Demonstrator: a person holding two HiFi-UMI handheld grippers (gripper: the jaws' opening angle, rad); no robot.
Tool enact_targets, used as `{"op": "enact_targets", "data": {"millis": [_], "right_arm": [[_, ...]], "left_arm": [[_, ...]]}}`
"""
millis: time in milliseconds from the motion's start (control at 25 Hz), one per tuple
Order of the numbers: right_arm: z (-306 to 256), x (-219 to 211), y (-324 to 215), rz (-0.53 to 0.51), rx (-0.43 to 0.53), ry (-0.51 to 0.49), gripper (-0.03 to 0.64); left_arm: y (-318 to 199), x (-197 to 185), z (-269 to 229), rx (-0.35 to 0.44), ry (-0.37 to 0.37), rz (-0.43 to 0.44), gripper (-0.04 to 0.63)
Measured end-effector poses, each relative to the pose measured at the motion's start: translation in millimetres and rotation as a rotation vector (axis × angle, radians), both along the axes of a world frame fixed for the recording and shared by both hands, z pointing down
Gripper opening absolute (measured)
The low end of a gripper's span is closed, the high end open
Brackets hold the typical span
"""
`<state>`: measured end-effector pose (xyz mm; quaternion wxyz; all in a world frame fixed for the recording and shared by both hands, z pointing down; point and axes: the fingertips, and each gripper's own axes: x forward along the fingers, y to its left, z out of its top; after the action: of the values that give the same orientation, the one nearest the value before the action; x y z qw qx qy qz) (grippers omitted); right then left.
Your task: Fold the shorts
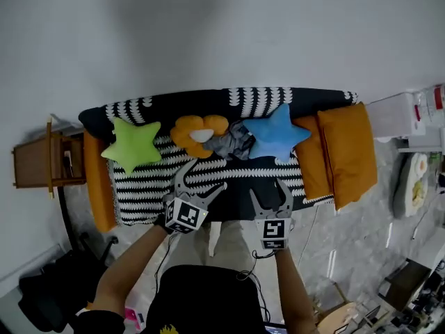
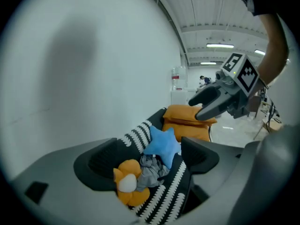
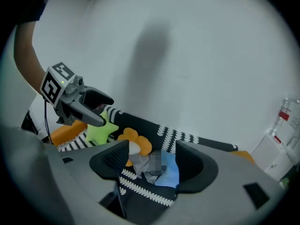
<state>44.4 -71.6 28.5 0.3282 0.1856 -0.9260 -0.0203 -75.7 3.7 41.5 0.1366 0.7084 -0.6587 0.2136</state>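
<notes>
The grey shorts (image 1: 233, 143) lie crumpled on the striped sofa cover (image 1: 208, 176), between an orange flower cushion (image 1: 198, 134) and a blue star cushion (image 1: 277, 134). My left gripper (image 1: 201, 176) hovers open over the sofa's front edge, short of the shorts. My right gripper (image 1: 270, 192) is open beside it, nearer the edge. In the left gripper view the shorts (image 2: 150, 170) show beyond the open left gripper (image 2: 150, 158), with nothing held. In the right gripper view the shorts (image 3: 145, 165) lie ahead of the open right gripper (image 3: 152, 161).
A green star cushion (image 1: 131, 145) sits at the sofa's left. Orange cushions (image 1: 348, 152) lie at the right end, another orange one (image 1: 97, 186) at the left end. A wooden side table (image 1: 42, 162) stands left of the sofa, a white cabinet (image 1: 396, 117) to the right.
</notes>
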Motion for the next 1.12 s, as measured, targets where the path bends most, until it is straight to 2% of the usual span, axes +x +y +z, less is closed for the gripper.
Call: {"op": "enact_targets", "data": {"millis": [120, 240, 360, 440, 560, 720, 840, 920, 1000, 1120], "right_arm": [[74.5, -15.4, -37.0, 0.021, -0.053, 0.005, 0.296], [151.6, -21.4, -71.5, 0.061, -0.125, 0.030, 0.245], [207.5, -21.1, -91.2, 0.079, -0.191, 0.056, 0.238], [232.1, -18.6, -105.9, 0.095, -0.211, 0.052, 0.227], [265.0, -15.4, -119.2, 0.154, -0.252, 0.030, 0.221], [304.9, -20.9, -131.0, 0.206, -0.290, 0.003, 0.216], [332.0, -27.4, -134.3, 0.234, -0.323, -0.014, 0.213], [347.5, -26.2, -134.9, 0.252, -0.337, -0.018, 0.213], [363.4, -21.3, -137.7, 0.265, -0.338, -0.011, 0.212], [389.6, -9.7, -143.9, 0.294, -0.353, 0.011, 0.210]], "left_arm": [[-29.0, -6.1, 57.3, -0.086, -0.079, 0.075, 0.431], [-62.5, -30.1, 125.4, -0.205, -0.172, 0.083, 0.431], [-89.1, -49.1, 179.6, -0.306, -0.175, 0.053, 0.431], [-111.2, -47.2, 206.8, -0.331, -0.158, 0.064, 0.431], [-140.8, -31.0, 253.1, -0.366, -0.156, 0.142, 0.431], [-184.5, -13.0, 298.2, -0.381, -0.258, 0.215, 0.429], [-212.6, -7.4, 326.6, -0.382, -0.277, 0.222, 0.415], [-223.8, -2.0, 352.0, -0.401, -0.292, 0.241, 0.381], [-232.1, 4.4, 380.1, -0.425, -0.311, 0.266, 0.291], [-242.2, 7.6, 419.9, -0.472, -0.346, 0.294, 0.281]]}}
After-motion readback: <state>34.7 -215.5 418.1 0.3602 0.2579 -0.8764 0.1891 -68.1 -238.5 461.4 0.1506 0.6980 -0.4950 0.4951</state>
